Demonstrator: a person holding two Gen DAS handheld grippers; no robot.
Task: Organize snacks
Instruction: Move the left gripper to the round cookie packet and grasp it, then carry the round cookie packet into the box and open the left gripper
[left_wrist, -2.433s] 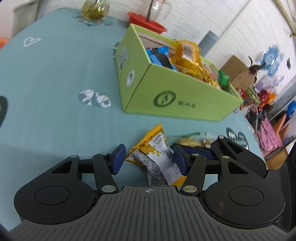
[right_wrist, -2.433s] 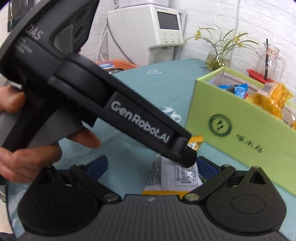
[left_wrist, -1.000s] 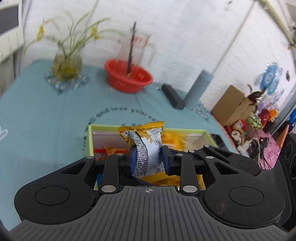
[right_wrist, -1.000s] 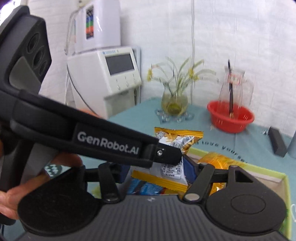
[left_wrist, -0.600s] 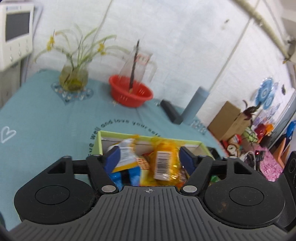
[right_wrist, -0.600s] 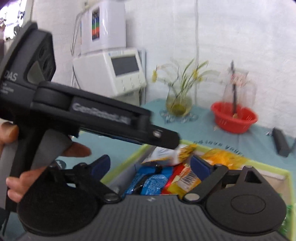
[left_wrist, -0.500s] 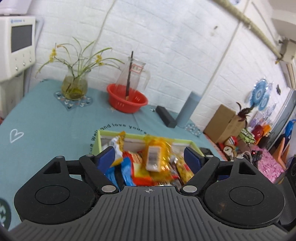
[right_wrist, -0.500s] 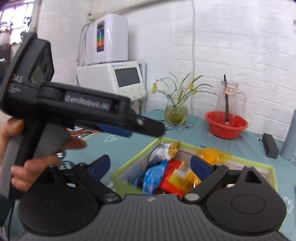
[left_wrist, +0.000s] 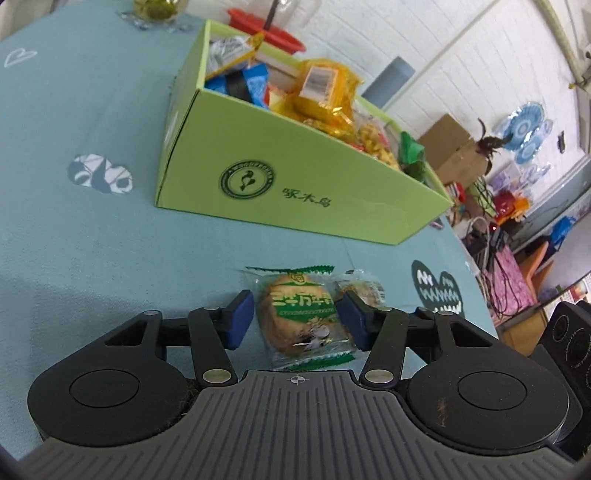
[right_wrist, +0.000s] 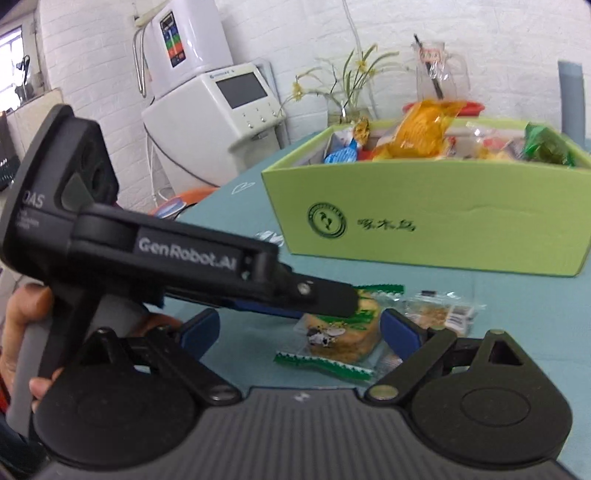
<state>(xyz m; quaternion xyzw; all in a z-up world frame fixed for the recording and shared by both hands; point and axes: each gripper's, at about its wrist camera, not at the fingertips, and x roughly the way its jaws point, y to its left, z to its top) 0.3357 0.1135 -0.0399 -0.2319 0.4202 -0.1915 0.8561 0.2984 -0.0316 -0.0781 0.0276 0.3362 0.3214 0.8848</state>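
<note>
A lime-green cardboard box (left_wrist: 295, 177) printed with a round dark logo stands on the teal cloth-covered worktop (left_wrist: 74, 229), filled with snack packets — a crinkly orange-yellow wrapper (left_wrist: 321, 94) sits highest among them, with blue packets (left_wrist: 243, 83) beside it. In front of the box, near its logo side, lies a clear green-edged packet holding a round biscuit (left_wrist: 301, 319); a smaller clear packet of a brownish crumbly snack (left_wrist: 364, 290) lies just beside it, on the side away from the logo.

The left gripper (left_wrist: 295, 321) is lowered around the biscuit packet, its blue-padded fingers (left_wrist: 240, 319) on either side of it and closing; the pads do not yet press the wrapper. The right gripper (right_wrist: 299, 330) points at the same packet from the opposite flank, its fingers spread wide and gripping nothing. A person's hand (right_wrist: 22, 332) holds the left gripper's handle. Behind the box stand a red plastic basket (left_wrist: 266, 31) and a glass vase of yellow flowers (right_wrist: 351, 92).
</note>
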